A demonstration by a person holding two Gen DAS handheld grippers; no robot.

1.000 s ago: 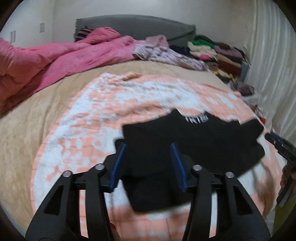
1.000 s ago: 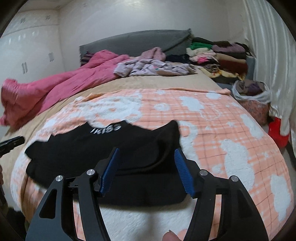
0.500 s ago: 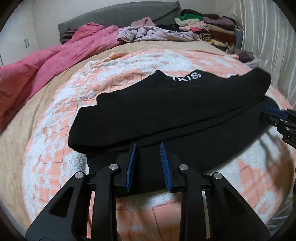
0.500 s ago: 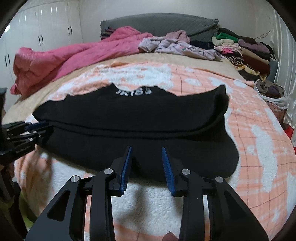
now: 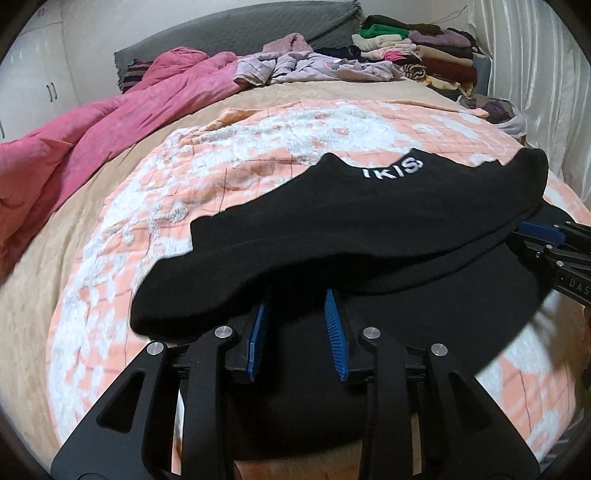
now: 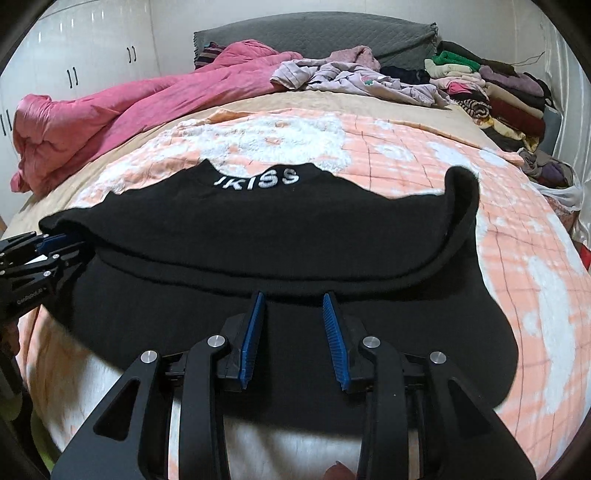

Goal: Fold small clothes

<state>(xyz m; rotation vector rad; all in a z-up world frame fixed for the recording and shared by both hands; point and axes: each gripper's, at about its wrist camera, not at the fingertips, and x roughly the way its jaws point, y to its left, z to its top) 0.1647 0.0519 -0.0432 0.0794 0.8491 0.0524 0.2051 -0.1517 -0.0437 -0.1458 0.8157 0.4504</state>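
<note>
Both grippers' fingers stand narrowly apart (left (image 5: 297, 306) opening) — over black garment (image 6: 280, 236).

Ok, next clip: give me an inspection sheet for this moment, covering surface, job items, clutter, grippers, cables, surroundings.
Surface: peach and white blanket over a tan bedspread.
Job's things: black top with white lettering, lying across the blanket, an upper layer draped over the lower.
Clutter: pink duvet, loose lilac clothes, stack of folded clothes.
Grippers: left gripper opening, tips under the upper layer's edge; right gripper part open at the fold, grip on cloth not clear.
Cables: nothing seen.
Surroundings: grey headboard, white wardrobe, curtain.
</note>
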